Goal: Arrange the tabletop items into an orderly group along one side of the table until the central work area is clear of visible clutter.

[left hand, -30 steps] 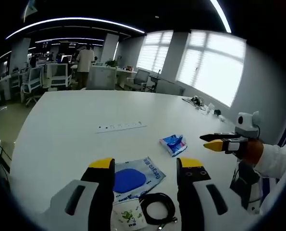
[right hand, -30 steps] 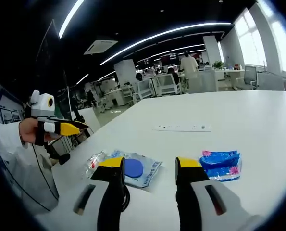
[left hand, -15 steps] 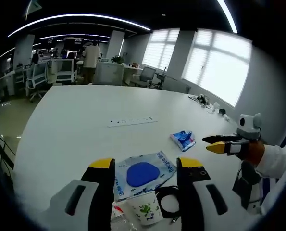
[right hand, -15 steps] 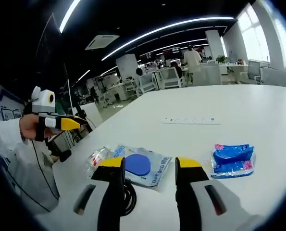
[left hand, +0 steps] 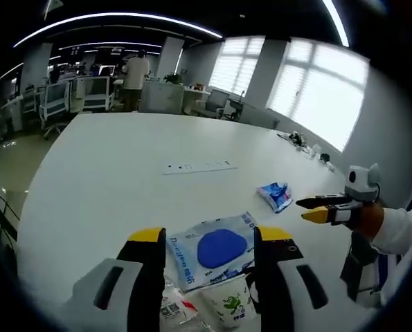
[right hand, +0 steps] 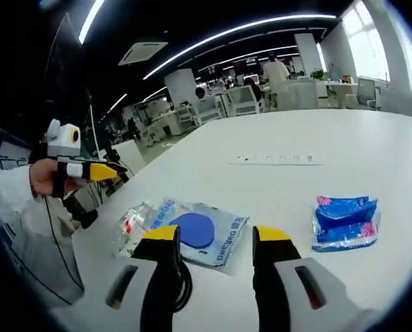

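While both sets of jaws gape w/ nothing held, blue-disc pouch (left hand: pixel 216 249) lies btwn left gripper (left hand: pixel 209 238) tips.

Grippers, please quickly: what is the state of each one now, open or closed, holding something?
Left gripper: open, holding nothing, above the white table.
Right gripper: open, holding nothing.

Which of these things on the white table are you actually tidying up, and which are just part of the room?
To tidy:
clear bag with a blue disc
blue packet
black cable
small printed pouch
crinkly clear wrapper

Just there:
power strip
table
office chairs
bits by the window
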Available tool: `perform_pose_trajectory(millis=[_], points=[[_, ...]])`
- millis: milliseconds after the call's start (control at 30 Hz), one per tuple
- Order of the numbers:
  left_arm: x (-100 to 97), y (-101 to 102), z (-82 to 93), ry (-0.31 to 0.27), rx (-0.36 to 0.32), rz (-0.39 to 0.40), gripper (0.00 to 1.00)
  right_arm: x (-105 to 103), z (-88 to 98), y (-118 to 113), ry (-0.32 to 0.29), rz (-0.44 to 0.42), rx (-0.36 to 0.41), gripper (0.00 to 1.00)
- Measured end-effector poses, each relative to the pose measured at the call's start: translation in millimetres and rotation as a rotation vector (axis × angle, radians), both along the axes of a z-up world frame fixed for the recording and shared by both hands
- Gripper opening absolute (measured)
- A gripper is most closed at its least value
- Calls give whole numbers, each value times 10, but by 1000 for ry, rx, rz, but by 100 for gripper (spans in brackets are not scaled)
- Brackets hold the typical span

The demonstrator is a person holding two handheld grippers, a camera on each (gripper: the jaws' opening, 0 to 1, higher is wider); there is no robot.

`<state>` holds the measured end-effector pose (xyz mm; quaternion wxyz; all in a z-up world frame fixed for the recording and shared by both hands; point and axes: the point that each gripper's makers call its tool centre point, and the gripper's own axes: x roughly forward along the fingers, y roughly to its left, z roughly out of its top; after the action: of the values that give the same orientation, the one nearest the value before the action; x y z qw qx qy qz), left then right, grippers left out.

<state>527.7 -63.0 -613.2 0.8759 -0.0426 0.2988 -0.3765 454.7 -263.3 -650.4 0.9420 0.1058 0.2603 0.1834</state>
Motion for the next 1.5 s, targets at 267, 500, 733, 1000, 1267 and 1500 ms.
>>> perform_pose_trajectory(millis=[267,500,733,1000,1267,1500], points=[[94,30,-161,22,14,-1,50,24,-218,55,43,4,4,39],[163,14,-320,48,27,-6,50,28,-378,82,71,2,4,38],[210,-38,-469,68,58,-29,48,38,-498,108,94,3,9,37],[274,-71,-679,101,92,-49,47,43,-645,116,120,0,17,37],[343,-84,-874,145,140,-51,45,64,-724,126,132,4,22,35],[359,-105,-1033,151,232,-83,37,64,-809,165,147,10,25,33]])
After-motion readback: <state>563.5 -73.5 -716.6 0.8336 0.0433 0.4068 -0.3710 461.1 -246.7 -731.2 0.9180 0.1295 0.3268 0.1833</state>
